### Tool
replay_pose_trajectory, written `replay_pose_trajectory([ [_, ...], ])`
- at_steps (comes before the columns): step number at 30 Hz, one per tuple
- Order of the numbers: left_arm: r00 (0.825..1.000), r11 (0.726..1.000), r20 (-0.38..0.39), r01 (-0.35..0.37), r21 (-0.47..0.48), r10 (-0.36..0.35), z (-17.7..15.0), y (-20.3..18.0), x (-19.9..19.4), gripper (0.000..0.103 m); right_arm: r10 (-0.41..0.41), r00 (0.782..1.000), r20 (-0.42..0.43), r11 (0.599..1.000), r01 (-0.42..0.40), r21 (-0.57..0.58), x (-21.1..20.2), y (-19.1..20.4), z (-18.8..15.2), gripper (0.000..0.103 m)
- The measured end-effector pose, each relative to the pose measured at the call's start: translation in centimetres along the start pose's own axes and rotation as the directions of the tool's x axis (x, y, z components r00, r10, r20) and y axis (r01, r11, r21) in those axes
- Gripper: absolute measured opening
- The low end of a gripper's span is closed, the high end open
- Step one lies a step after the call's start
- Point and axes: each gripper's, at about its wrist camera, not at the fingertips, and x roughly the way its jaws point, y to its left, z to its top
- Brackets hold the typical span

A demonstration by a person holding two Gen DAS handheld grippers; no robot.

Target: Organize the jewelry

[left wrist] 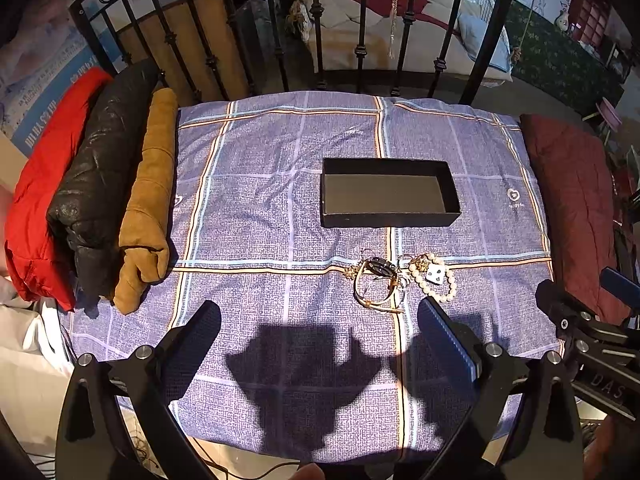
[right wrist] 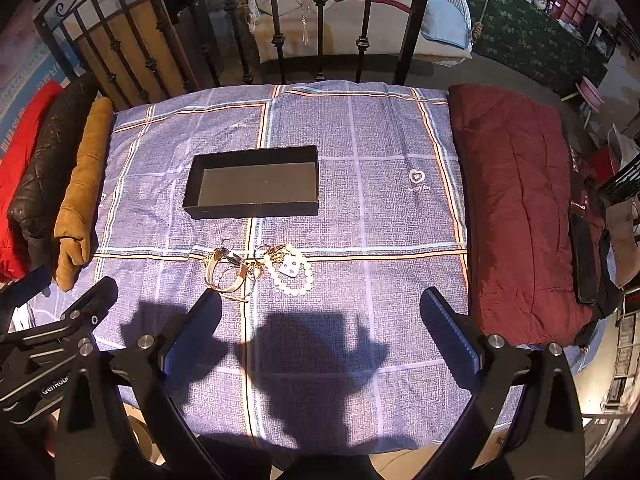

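Observation:
An open black box [left wrist: 388,192] [right wrist: 254,182] sits empty on the purple checked cloth. In front of it lies a small heap of jewelry: a gold band bracelet with a dark watch [left wrist: 376,280] [right wrist: 226,270] and a white pearl bracelet [left wrist: 434,280] [right wrist: 290,270] around a small white charm. My left gripper [left wrist: 320,320] is open and empty, above the cloth just in front of the heap. My right gripper [right wrist: 322,308] is open and empty, to the right of the heap and nearer me. The right gripper also shows in the left wrist view [left wrist: 580,304].
The checked cloth [left wrist: 260,200] [right wrist: 380,208] covers the table. Folded red, black and tan garments [left wrist: 100,200] [right wrist: 52,184] lie along the left edge. A dark red quilt [right wrist: 520,208] [left wrist: 572,200] lies along the right edge. A black iron railing [left wrist: 320,40] stands behind.

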Motion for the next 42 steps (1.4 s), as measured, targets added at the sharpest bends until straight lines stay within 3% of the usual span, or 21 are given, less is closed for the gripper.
replay_pose_trajectory([
  [9,1.000,1.000,-0.014,-0.010,0.003,0.010,-0.4,0.2,1.1,0.097,0.001,1.000,0.013,1.000,-0.001,-0.005,0.6,-0.2,-0.1,0.098],
  [15,1.000,1.000,-0.024,-0.019,0.008,0.019,-0.8,0.5,3.7,0.097,-0.006,1.000,-0.021,1.000,0.006,0.023,3.5,-1.0,-0.3,0.098],
  [18,0.999,1.000,-0.032,-0.002,0.003,0.002,-0.9,0.8,5.9,0.097,-0.009,1.000,-0.024,0.999,0.011,0.050,5.6,-1.5,-0.6,0.098],
  [24,0.991,0.993,-0.068,0.115,-0.037,-0.117,-0.9,0.1,12.2,0.097,-0.006,1.000,0.019,1.000,0.005,0.026,9.8,-1.1,-1.4,0.098],
  [30,0.992,1.000,-0.123,-0.022,0.004,0.022,-0.9,-0.9,17.8,0.097,-0.041,0.999,0.006,0.999,0.041,-0.032,15.3,-0.4,-1.8,0.097],
  [33,0.990,1.000,-0.138,-0.013,0.002,0.014,-1.3,-0.9,19.1,0.097,-0.065,0.998,-0.021,0.997,0.065,-0.036,17.4,-0.5,-2.0,0.086],
  [35,0.989,1.000,-0.150,0.016,-0.013,-0.018,-1.5,-1.0,19.7,0.097,-0.063,0.997,-0.049,0.998,0.062,-0.026,18.4,-0.7,-2.1,0.071],
  [38,0.986,0.999,-0.167,0.025,-0.021,-0.028,-2.1,-1.3,20.6,0.096,-0.019,0.995,-0.101,1.000,0.020,0.007,19.8,-1.1,-2.8,0.063],
  [42,0.989,1.000,-0.147,-0.001,-0.006,0.000,-2.5,-1.8,21.0,0.096,-0.018,0.996,-0.090,1.000,0.017,-0.016,19.9,-0.7,-3.1,0.057],
])
